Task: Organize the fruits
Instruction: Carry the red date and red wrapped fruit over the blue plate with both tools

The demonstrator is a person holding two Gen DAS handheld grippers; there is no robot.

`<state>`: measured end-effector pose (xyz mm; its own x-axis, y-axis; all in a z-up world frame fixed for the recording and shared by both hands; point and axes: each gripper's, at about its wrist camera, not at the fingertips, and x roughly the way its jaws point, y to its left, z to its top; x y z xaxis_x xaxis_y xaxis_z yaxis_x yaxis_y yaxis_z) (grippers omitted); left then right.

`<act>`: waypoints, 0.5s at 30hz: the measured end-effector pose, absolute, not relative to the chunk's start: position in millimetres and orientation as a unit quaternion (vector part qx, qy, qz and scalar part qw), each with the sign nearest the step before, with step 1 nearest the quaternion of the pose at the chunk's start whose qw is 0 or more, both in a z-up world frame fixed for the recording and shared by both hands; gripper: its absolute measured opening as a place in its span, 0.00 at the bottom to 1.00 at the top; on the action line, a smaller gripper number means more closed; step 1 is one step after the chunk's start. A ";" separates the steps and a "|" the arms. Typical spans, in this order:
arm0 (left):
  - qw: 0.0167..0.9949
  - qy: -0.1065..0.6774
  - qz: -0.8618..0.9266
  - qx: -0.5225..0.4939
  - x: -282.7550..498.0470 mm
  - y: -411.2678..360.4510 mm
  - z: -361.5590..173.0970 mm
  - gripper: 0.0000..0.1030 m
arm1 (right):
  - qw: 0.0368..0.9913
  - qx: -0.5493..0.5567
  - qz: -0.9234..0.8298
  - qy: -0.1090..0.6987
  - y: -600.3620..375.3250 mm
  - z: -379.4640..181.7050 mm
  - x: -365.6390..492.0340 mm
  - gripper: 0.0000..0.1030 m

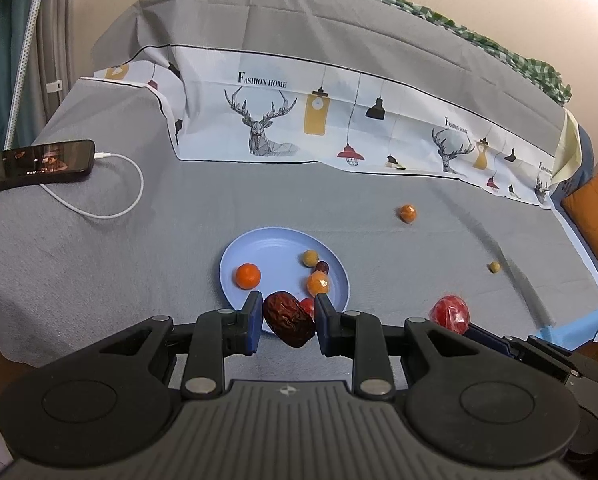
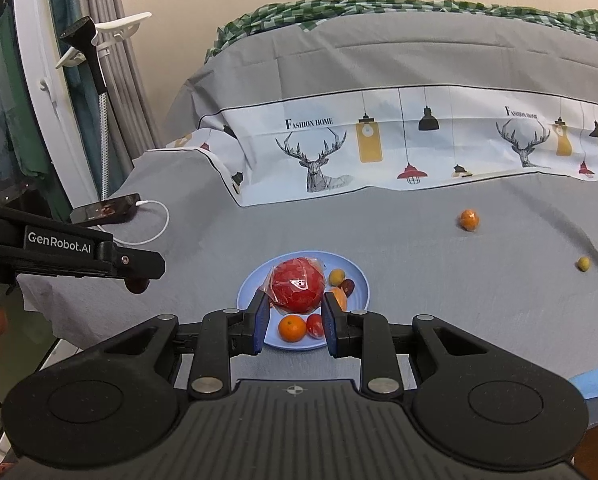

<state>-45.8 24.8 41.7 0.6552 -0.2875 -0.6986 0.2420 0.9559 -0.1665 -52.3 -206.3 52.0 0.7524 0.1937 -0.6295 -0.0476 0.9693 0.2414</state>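
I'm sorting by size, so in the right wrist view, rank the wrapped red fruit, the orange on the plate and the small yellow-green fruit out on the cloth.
1. wrapped red fruit, though it sits nearest the camera
2. orange
3. small yellow-green fruit, farthest away, so unsure

Grey cloth-covered bed: round pale-blue plastic plate just ahead of tongs; black phone w/ white cable far left; small orange fruit & tiny yellow-green fruit ahead-right.

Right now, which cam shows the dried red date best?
Left wrist view: the dried red date sits large and wrinkled, pinched in the left gripper, by the blue plate. Right wrist view shows only a dark sliver under that gripper's body.
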 end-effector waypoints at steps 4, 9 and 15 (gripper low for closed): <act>0.908 0.392 -0.143 -0.031 -39.7 24.9 39.4 0.29 | 0.928 0.107 0.065 0.351 -207.0 48.8 -47.4 0.28; 0.907 0.397 -0.140 -0.028 -28.7 23.6 35.0 0.29 | 0.926 0.107 0.063 0.358 -206.4 43.2 -41.8 0.28; 0.906 0.401 -0.135 -0.018 -8.3 19.6 28.2 0.29 | 0.923 0.101 0.063 0.366 -205.6 33.3 -25.6 0.28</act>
